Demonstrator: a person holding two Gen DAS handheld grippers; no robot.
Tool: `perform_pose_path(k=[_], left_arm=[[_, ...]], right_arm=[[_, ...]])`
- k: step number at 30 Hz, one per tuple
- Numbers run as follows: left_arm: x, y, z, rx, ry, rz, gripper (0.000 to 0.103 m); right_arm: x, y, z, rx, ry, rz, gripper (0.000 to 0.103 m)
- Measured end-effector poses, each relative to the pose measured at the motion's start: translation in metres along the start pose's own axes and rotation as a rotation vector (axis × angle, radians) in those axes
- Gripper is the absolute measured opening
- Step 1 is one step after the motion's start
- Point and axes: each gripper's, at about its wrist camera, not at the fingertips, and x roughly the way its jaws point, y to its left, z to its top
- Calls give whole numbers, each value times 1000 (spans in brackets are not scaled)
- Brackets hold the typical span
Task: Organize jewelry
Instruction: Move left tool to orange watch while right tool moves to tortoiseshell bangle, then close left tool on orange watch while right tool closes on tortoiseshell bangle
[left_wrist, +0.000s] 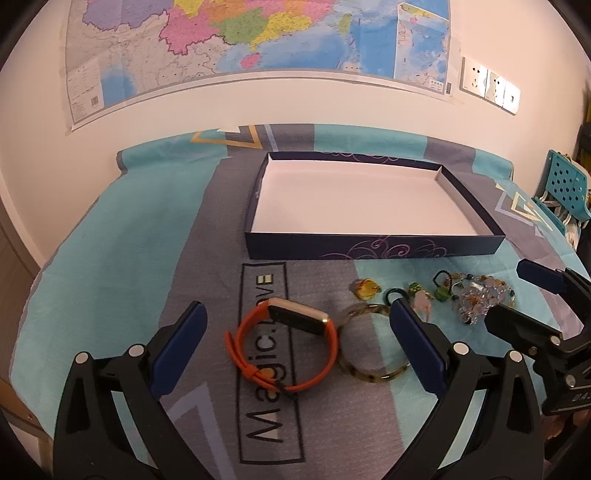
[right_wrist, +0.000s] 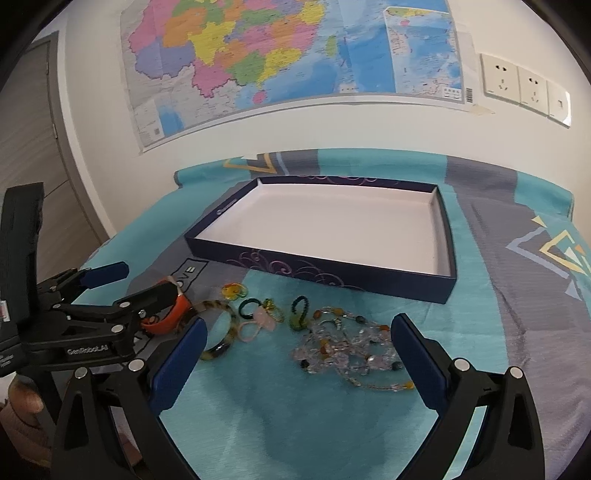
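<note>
An orange-strapped watch (left_wrist: 284, 343) lies on the cloth between the fingers of my open left gripper (left_wrist: 295, 305), untouched. Right of it lies a tortoiseshell bangle (left_wrist: 369, 343), with the right finger over its edge. My right gripper (right_wrist: 299, 321) is open above a heap of clear bead necklaces (right_wrist: 347, 343). Small pieces lie in a row: a yellow pendant (right_wrist: 232, 290), green rings (right_wrist: 247, 306) and a pink charm (right_wrist: 255, 325). The dark blue box (left_wrist: 369, 247) with a white inside stands behind them with nothing in it. Each gripper shows in the other's view: left gripper (right_wrist: 136, 284), right gripper (left_wrist: 517, 299).
A teal and grey printed cloth (left_wrist: 110, 258) covers the table. A map (right_wrist: 277, 55) and wall sockets (right_wrist: 524, 88) are on the wall behind. A teal perforated chair back (left_wrist: 565, 188) stands at the table's right side. A grey door (right_wrist: 29, 147) is at the left.
</note>
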Motion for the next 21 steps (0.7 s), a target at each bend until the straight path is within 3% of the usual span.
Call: perform_pose_path(k=[3, 12, 14, 21], left_arm=[[-1, 10, -1, -5, 4, -9, 97], [3, 39, -6, 0, 20, -27, 95], [6, 44, -8, -7, 38, -58, 84], [19, 53, -14, -13, 84, -134, 68]], right_arm=[[1, 8, 0, -20, 6, 46, 87], [25, 34, -7, -40, 130, 229, 28], [34, 36, -8, -29, 169, 238, 25], [58, 34, -7, 55, 230, 245, 26]])
